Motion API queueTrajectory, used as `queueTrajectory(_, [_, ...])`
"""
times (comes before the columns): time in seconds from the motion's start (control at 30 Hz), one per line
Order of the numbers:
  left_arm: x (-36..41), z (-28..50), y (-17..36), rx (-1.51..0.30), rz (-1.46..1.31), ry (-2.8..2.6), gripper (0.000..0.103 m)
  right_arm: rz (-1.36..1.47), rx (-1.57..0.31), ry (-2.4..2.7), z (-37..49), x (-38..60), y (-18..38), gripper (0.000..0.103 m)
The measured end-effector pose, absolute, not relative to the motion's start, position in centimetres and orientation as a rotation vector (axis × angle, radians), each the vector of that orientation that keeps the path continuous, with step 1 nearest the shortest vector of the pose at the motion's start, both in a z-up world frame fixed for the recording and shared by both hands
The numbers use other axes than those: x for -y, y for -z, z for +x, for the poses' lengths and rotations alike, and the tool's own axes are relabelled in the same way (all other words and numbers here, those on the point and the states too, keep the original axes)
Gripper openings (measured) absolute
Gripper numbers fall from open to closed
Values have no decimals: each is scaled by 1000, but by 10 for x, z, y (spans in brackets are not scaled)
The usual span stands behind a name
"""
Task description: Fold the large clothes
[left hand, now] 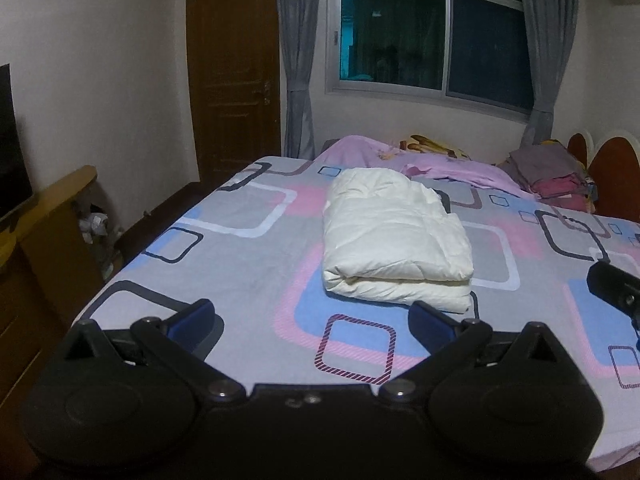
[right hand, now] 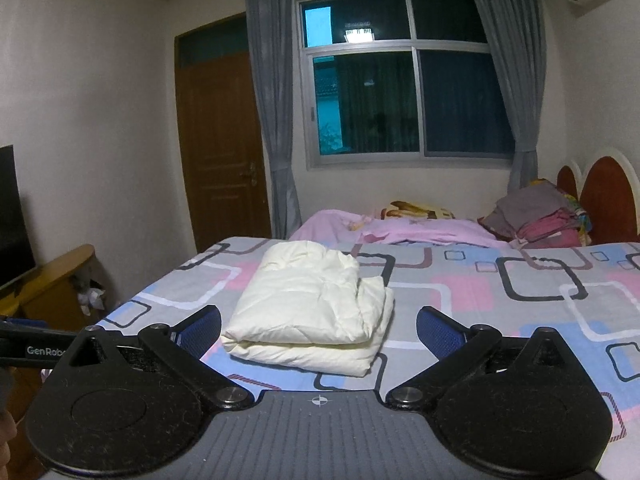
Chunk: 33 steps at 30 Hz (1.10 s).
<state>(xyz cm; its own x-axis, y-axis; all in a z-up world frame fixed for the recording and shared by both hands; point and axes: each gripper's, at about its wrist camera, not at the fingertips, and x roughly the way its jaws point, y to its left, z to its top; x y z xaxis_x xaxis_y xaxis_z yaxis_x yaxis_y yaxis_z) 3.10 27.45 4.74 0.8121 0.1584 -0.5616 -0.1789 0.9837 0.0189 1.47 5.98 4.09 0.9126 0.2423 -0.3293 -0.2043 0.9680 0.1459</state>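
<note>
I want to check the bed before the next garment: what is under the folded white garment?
The folded white garment lies on the patterned bed sheet, which shows all around it. The sheet directly beneath is covered, so anything there cannot be seen. Both grippers are open and apart from it.

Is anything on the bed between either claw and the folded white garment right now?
Nothing visible. Only bare patterned bedsheet lies between the open left claw and the folded white garment, and likewise ahead of the open right claw. The pink blanket and the clothes pile sit beyond it, near the headboard.
</note>
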Motion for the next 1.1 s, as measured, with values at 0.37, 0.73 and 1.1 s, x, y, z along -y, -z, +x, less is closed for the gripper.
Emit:
queueTrajectory(0.37, [-268,34,-45,-604,-30,-190,103,120,-352,-227,18,-52,-39,103])
queueTrajectory(0.73, [-265,34,-45,-605,-28,-195,103,128,-358,-223,16,-49,-38,103])
queueTrajectory(1.1, [-267,32,-45,-611,-24,-190,103,123,-362,-222,15,-53,-39,103])
